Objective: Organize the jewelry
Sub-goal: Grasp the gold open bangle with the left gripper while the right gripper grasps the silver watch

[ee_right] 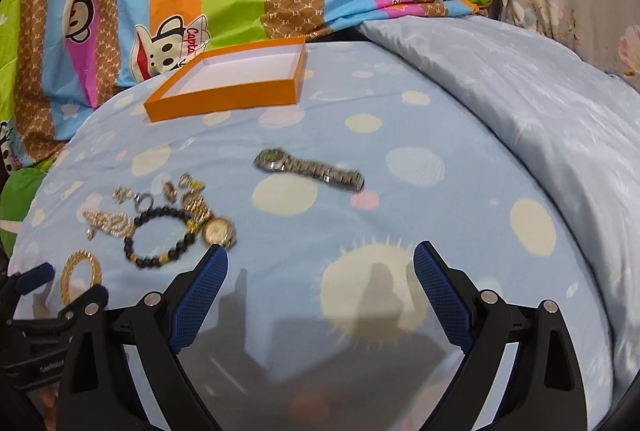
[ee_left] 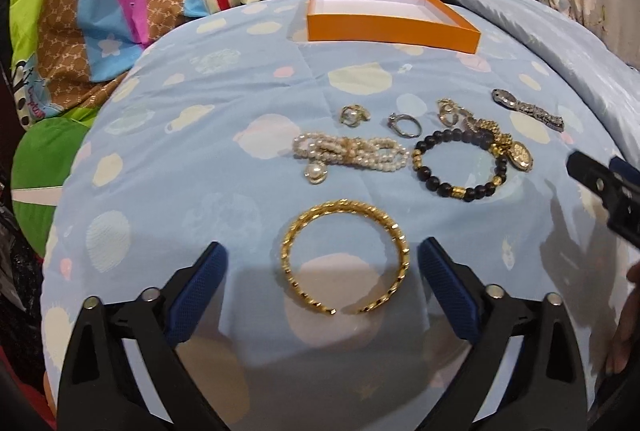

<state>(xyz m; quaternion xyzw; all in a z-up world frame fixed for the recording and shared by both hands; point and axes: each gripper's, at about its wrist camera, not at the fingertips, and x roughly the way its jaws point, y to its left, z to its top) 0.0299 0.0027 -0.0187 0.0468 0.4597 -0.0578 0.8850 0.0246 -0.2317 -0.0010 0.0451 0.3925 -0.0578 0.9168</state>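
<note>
A pale blue spotted bedsheet (ee_left: 224, 135) carries the jewelry, with an orange box (ee_left: 384, 31) lying open and empty at its far edge. The left gripper (ee_left: 322, 251) is spread wide on either side of the gold bangle (ee_left: 346, 255), not touching it. The right gripper (ee_right: 320, 255) is likewise spread wide over bare sheet, with the silver watch (ee_right: 310, 167) ahead and the gold watch (ee_right: 218, 231) just by its left fingertip.

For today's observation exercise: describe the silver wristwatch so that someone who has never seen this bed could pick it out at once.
Start at the orange box on the spotted blue sheet. Nearer the camera and a little right of it lies the silver wristwatch, stretched out flat. It lies alone, apart from the jewelry cluster at left, and has a silver link band, unlike the gold watch.
</note>
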